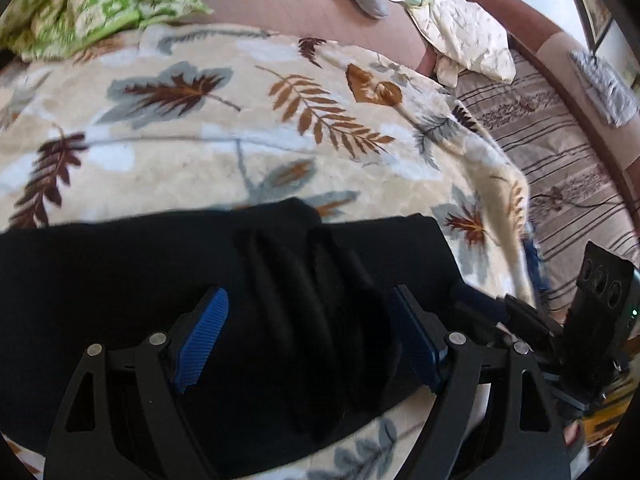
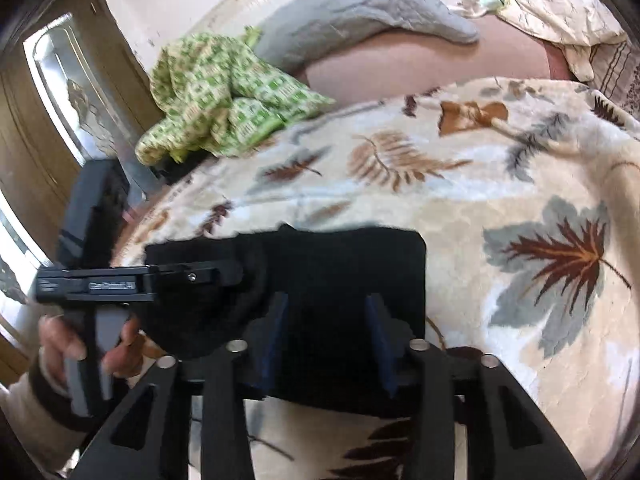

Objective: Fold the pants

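The black pants (image 1: 160, 280) lie folded on a cream blanket with a leaf print (image 1: 200, 140). My left gripper (image 1: 308, 328) is open, its blue pads (image 1: 204, 332) spread over bunched folds of the pants near their right end. In the right wrist view the pants (image 2: 352, 264) form a compact dark block. My right gripper (image 2: 326, 336) is open just above them, blue pads (image 2: 276, 340) apart with nothing between. The left gripper's body (image 2: 120, 280) and the hand holding it show at the left. The right gripper's body (image 1: 600, 320) shows at the right in the left wrist view.
A green checked cloth (image 2: 224, 104) and a grey quilted pillow (image 2: 360, 4) lie at the back of the bed. A cream crumpled cloth (image 1: 464, 32) lies at the back right. A striped sheet (image 1: 560, 152) lies to the right. A wooden door (image 2: 48, 120) stands at the left.
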Tool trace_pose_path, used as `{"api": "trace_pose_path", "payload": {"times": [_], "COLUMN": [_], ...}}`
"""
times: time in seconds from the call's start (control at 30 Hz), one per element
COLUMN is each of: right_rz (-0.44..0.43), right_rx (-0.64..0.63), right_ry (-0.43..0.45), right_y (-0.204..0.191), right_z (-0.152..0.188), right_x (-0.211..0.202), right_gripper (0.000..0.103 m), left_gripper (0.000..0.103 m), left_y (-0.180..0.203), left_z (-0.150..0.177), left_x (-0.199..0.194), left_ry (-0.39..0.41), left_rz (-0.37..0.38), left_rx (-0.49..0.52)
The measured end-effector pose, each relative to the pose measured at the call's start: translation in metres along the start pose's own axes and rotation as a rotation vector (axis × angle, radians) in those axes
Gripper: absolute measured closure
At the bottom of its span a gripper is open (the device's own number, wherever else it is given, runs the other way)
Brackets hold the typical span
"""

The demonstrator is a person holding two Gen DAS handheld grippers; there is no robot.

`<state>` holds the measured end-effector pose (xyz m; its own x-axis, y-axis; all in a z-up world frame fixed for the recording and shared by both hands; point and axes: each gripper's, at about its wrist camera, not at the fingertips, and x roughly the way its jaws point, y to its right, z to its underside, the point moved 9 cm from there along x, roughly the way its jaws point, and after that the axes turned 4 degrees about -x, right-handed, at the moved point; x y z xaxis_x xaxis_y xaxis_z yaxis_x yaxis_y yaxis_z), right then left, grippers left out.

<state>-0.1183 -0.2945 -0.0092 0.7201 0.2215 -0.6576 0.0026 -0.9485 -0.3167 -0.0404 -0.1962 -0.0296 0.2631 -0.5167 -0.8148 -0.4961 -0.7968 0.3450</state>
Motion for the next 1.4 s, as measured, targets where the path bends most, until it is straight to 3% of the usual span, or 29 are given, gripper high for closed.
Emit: {"api": "trace_pose_path", "payload": {"times": [0.17, 0.23, 0.37, 0.67, 0.87, 1.07, 1.17, 1.3, 1.37, 1.4], "right_rz": [0.009, -0.005, 0.035, 0.092, 0.071, 0.06, 0.059, 0.085, 0.072, 0.06], "right_rx": [-0.019, -0.053, -0.113, -0.194, -0.231, -0.265, -0.267, -0.291, -0.292, -0.3], "right_ry": [-0.032, -0.057, -0.067, -0.031, -0.1, -0.063, -0.123, -0.133, -0.106, -0.09], "right_y": [-0.005, -0.014, -0.021, -0.038, -0.053, -0.072, -0.073, -0.078, -0.085, -0.093], "right_z": [0.01, 0.017, 0.02, -0.009, -0.006, -0.014, -0.003, -0.005, -0.014, -0.02], "right_x": [0.014, 0.015, 0.017, 0.014, 0.057, 0.047, 0.06, 0.058, 0.051, 0.048], "right_gripper": [0.068, 0.067, 0.067, 0.066, 0.067, 0.066, 0.065, 0.065, 0.057, 0.047], "left_gripper": [0.02, 0.019, 0.019, 0.019, 0.019, 0.019, 0.019, 0.019, 0.019, 0.019], "left_y": [0.0, -0.004, -0.016, -0.039, -0.057, -0.077, -0.088, -0.104, -0.113, -0.119], "left_z": [0.004, 0.006, 0.01, 0.018, 0.021, 0.025, 0.029, 0.037, 0.042, 0.044], "left_x": [0.009, 0.008, -0.002, -0.034, -0.06, -0.079, -0.084, -0.091, -0.096, -0.1], "left_ry": [0.017, 0.035, 0.042, 0.086, 0.123, 0.148, 0.151, 0.145, 0.148, 0.15], "left_rz": [-0.16, -0.183, -0.164, -0.18, -0.215, -0.234, -0.233, -0.224, -0.213, -0.21], "left_rx": [0.106, 0.124, 0.069, -0.015, -0.052, -0.096, -0.132, -0.191, -0.231, -0.254]}}
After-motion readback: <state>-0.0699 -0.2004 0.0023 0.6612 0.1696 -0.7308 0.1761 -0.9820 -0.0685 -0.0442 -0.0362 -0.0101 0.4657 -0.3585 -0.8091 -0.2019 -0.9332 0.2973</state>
